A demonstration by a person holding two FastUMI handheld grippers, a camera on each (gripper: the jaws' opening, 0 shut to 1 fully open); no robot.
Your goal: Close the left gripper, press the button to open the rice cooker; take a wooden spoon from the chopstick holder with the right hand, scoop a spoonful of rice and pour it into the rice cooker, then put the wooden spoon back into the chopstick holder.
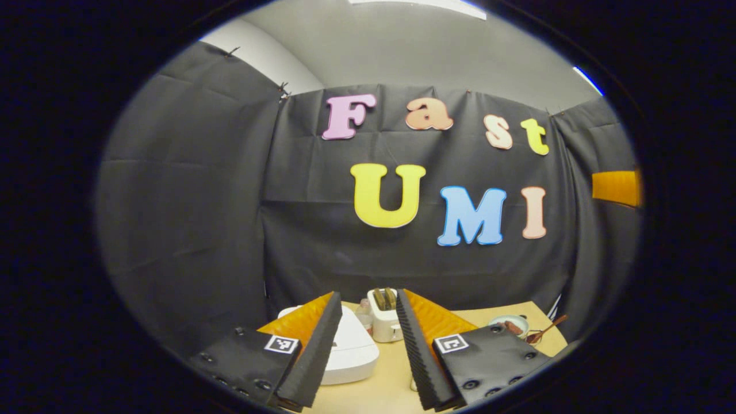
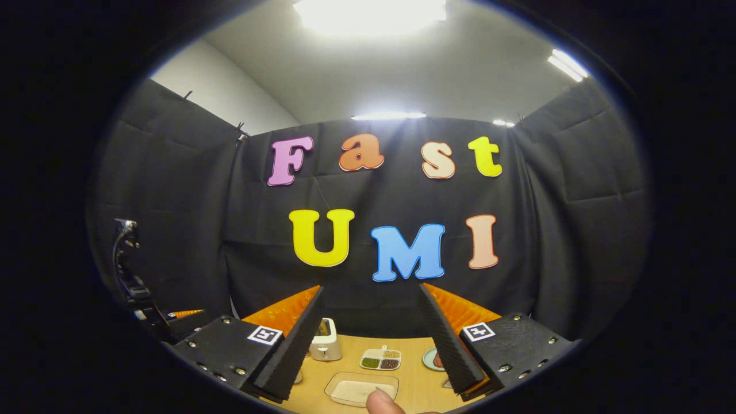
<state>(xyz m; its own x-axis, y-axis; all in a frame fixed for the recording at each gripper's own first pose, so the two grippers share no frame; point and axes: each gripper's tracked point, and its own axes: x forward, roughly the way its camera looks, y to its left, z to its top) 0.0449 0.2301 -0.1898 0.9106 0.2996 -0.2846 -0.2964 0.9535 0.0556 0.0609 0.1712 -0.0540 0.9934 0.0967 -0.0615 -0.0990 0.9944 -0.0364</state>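
Hovering above table | left fingers apart, empty, near rice cooker | right fingers apart, empty

Rice cooker partly behind gripper

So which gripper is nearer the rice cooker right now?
Left. The left gripper is open just above the white rice cooker, which lies partly behind its left finger. The right gripper is open farther right, over the rice tray.
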